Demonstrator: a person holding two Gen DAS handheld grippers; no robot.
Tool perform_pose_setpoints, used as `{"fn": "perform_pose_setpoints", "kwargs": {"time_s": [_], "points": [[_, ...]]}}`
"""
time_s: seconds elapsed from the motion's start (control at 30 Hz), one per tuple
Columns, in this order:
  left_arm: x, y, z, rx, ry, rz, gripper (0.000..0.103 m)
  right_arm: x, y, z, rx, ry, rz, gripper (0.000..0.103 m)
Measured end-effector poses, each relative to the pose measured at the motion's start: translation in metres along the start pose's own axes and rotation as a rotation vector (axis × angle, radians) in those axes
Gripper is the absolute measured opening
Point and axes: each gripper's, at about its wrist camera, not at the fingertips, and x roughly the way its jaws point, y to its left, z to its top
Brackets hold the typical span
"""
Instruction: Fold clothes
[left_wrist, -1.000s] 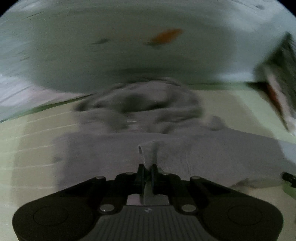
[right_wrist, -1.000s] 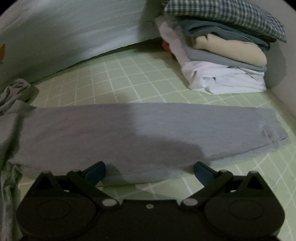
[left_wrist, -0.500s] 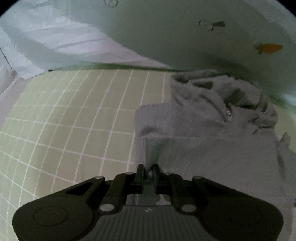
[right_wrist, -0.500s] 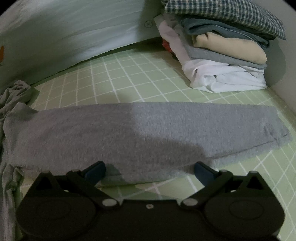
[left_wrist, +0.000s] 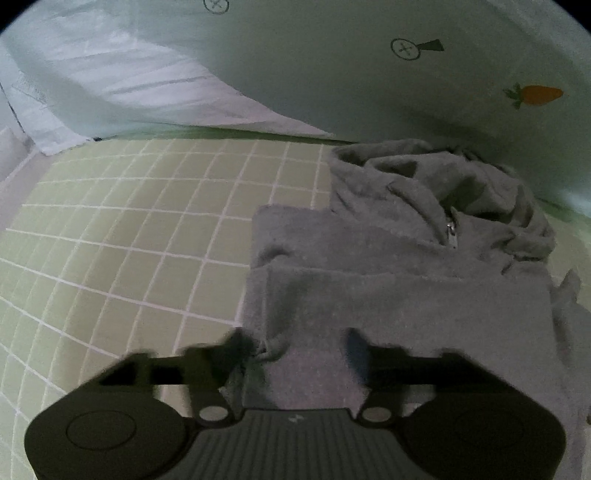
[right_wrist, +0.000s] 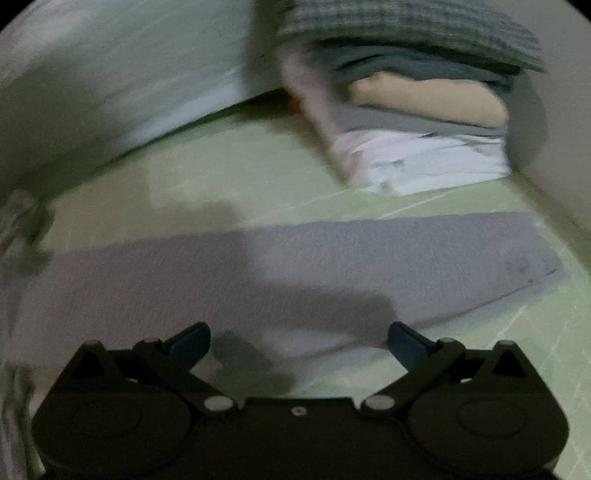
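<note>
Grey fleecy hoodie (left_wrist: 406, 295), rumpled hood, flat sleeve (right_wrist: 332, 266)

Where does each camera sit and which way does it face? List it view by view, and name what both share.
Left wrist: on the left gripper, angled down at the grey hoodie; its jaws have just opened, fabric lying loose between.
Right wrist: on the right gripper, jaws open, facing the sleeve and folded stack.
Shared: hoodie, green checked sheet.
</note>
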Motion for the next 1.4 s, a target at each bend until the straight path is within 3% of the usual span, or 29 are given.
{"fn": "perform_pose_setpoints", "kwargs": {"time_s": [0.17,0.47,0.63,0.87,0.9,0.97,1.0,1.07,1.13,1.17,1.33,1.4], "points": [[-0.004,-0.002,0.002,-0.012,-0.015,-0.005,0.083,0.014,-0.042,0.027,0.058,-0.046,-0.088,0.103],[-0.006,-0.001,-0.006,-0.042,0.004,0.032,0.083,0.048,-0.114,0.053,0.162,-0.027,-0.310,0.103],[-0.008,0.003,-0.011,-0.065,0.011,0.039,0.083,0.055,-0.141,0.048,0.255,-0.020,-0.319,0.103],[-0.014,0.006,-0.016,-0.088,0.014,0.035,0.083,0.054,-0.142,0.047,0.282,-0.025,-0.310,0.102],[-0.015,0.007,-0.017,-0.092,0.011,0.032,0.083,0.053,-0.142,0.046,0.283,-0.028,-0.310,0.098],[-0.018,0.008,-0.017,-0.097,0.003,0.029,0.083,0.050,-0.140,0.046,0.266,-0.048,-0.310,0.070],[-0.019,0.008,-0.018,-0.101,-0.001,0.027,0.083,0.048,-0.139,0.046,0.255,-0.054,-0.305,0.063],[-0.022,0.010,-0.019,-0.112,-0.008,0.021,0.083,0.044,-0.135,0.047,0.234,-0.053,-0.279,0.029],[-0.024,0.013,-0.021,-0.126,-0.013,0.014,0.083,0.039,-0.129,0.048,0.206,-0.052,-0.256,0.010],[-0.026,0.014,-0.022,-0.132,-0.015,0.012,0.083,0.034,-0.124,0.049,0.190,-0.064,-0.238,0.003],[-0.033,0.018,-0.030,-0.145,-0.027,-0.002,0.083,0.000,-0.081,0.051,0.056,-0.140,-0.172,0.003],[-0.036,0.019,-0.032,-0.151,-0.029,-0.009,0.083,-0.013,-0.062,0.051,0.065,-0.154,-0.093,0.003]]}}
